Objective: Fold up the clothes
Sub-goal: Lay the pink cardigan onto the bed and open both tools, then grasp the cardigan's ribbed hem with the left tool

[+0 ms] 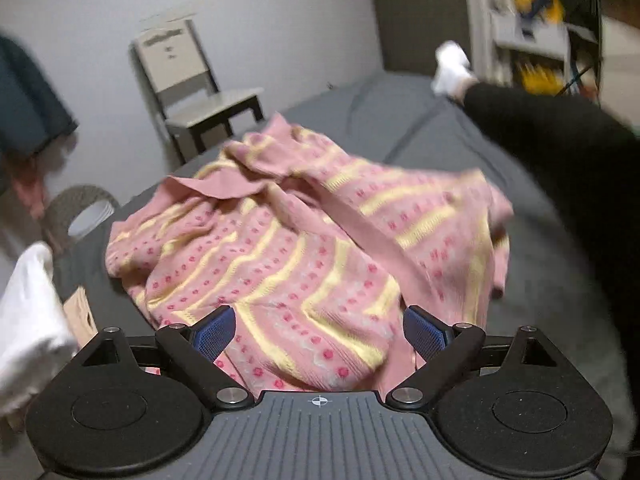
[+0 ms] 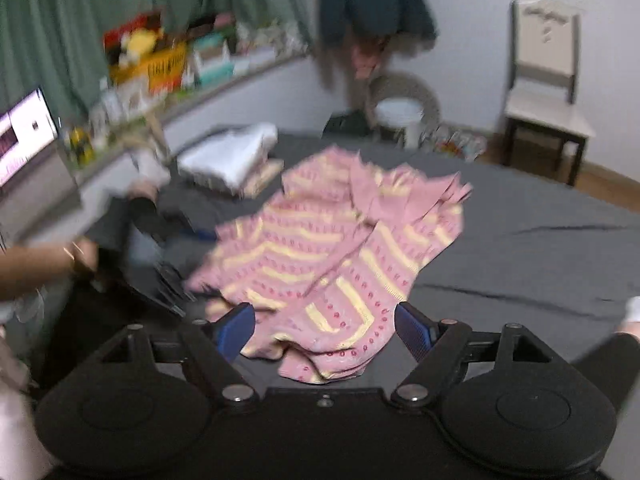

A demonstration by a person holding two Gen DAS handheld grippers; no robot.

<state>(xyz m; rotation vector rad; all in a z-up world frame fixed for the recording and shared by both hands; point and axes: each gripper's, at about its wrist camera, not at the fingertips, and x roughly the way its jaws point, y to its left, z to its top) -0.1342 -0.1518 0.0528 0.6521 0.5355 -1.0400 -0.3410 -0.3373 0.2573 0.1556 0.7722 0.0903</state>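
A pink garment (image 1: 296, 240) with yellow zigzag stripes and red dots lies crumpled on the grey bed sheet (image 1: 432, 128). My left gripper (image 1: 319, 330) hovers open just above its near edge, blue pads spread wide with the cloth between and below them. In the right wrist view the same garment (image 2: 336, 252) lies in a heap, and my right gripper (image 2: 325, 330) is open over its near corner. The left gripper (image 2: 160, 252) shows there too, blurred, at the garment's left side, held by a hand (image 2: 80, 256).
A folded white cloth (image 2: 232, 152) sits on the bed's far left. A chair (image 2: 548, 80) stands by the wall, with a wicker basket (image 2: 404, 100) beside it. A person's leg in black with a white sock (image 1: 452, 68) lies along the bed. A cluttered shelf (image 2: 168, 68) runs along the left.
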